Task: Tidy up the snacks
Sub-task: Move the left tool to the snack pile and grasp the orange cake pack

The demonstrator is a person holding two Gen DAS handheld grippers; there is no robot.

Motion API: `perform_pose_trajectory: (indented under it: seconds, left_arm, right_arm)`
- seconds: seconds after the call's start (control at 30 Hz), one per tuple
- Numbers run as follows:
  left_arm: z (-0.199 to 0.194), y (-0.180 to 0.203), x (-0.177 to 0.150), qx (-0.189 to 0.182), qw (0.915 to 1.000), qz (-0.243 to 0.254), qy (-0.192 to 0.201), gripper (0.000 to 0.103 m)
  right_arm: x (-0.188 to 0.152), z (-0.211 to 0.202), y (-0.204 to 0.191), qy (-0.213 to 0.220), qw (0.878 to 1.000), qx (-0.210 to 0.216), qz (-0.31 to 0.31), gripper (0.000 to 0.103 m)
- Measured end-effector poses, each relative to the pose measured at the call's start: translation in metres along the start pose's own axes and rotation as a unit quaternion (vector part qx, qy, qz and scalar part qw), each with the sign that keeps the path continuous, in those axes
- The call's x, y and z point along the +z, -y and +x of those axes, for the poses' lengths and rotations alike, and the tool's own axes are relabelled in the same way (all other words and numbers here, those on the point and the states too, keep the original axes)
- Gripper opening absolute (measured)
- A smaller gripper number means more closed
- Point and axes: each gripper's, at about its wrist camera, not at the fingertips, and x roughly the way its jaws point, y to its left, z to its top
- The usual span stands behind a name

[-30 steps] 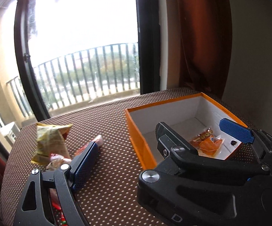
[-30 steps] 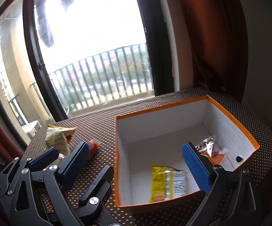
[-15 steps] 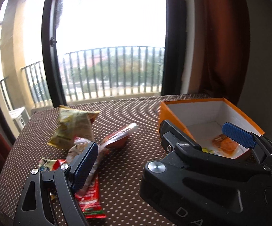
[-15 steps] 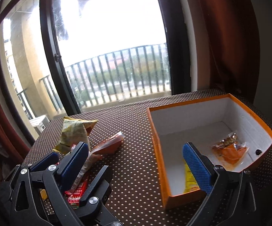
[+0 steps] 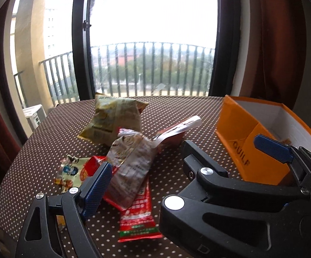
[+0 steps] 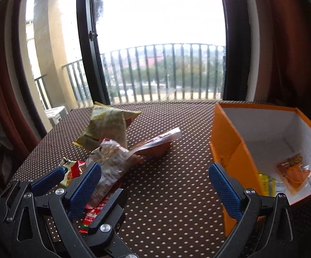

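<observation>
the loose snacks lie heaped on the dotted desk, left of the orange box, which already holds a few packets. both my jaws stand wide and empty. i'd drop the left gripper over the clear wrapper on top, pinching only that one.

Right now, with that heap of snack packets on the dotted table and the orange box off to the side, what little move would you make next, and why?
Probably ease the open left gripper down onto the clear crinkly packet topping the pile. Its jaws hold nothing, that packet lies nearest, and the orange box has room beside the packets already in it.
</observation>
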Motion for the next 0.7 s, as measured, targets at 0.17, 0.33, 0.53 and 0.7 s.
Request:
perform_pose_trajectory:
  seconds: [0.17,0.33,0.53,0.7]
  left_arm:
    - [0.002,-0.016,-0.015,0.018,0.9998,0.001,0.007,0.087]
    - [0.003,-0.034,-0.029,0.044,0.9990,-0.008,0.002,0.087]
    - [0.008,-0.054,-0.043,0.069,0.9975,-0.006,-0.013,0.087]
    - [0.021,-0.072,-0.054,0.073,0.9965,-0.021,-0.036,0.082]
  right_arm:
    - [-0.009,0.013,-0.020,-0.003,1.000,0.012,-0.023,0.101]
    - [-0.023,0.021,-0.034,0.004,1.000,0.022,-0.020,0.101]
    - [-0.037,0.035,-0.051,-0.021,0.999,0.039,-0.014,0.096]
    - [-0.048,0.047,-0.066,-0.040,0.998,0.032,-0.020,0.094]
